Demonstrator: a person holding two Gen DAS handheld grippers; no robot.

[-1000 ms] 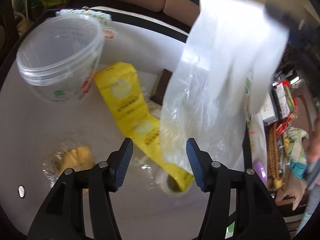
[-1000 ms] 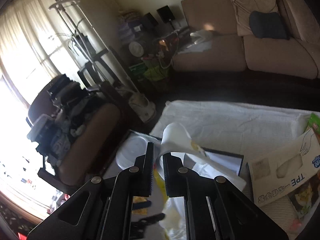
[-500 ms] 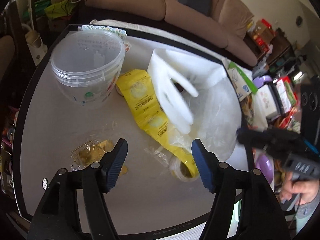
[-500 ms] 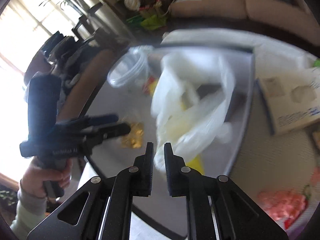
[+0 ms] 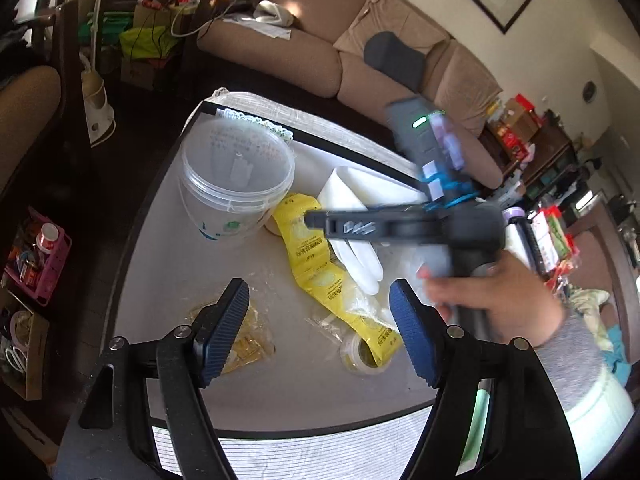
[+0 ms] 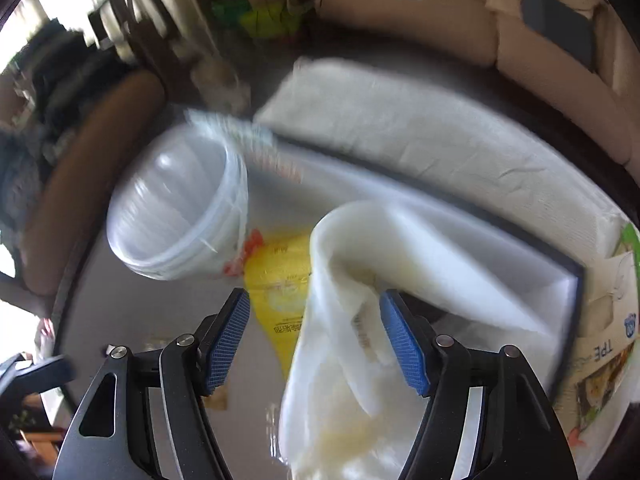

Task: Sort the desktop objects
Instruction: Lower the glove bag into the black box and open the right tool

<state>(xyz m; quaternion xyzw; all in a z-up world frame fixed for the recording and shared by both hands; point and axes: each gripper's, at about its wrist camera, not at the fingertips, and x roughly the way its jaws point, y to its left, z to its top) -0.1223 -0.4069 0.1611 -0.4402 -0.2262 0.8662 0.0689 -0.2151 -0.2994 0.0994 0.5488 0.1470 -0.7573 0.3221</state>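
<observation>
Daylit fisheye views, right perhaps motion-blurred

a crowded grey tabletop

the table (image 5: 160, 264) has a pale grey top with a dark rim, and a white cloth (image 6: 420, 120) lies over its far end. a clear plastic bucket (image 5: 236, 184) stands upright toward the far left. a strip of yellow packets (image 5: 320, 264) runs from just beside the bucket down toward the near edge, its near end lying over a roll of clear tape (image 5: 360, 354). a white disposable glove (image 5: 356, 236) lies just beside the strip, on crumpled clear plastic. a clear bag of yellow pieces (image 5: 248, 340) sits at the near left, apart from the strip.
</observation>
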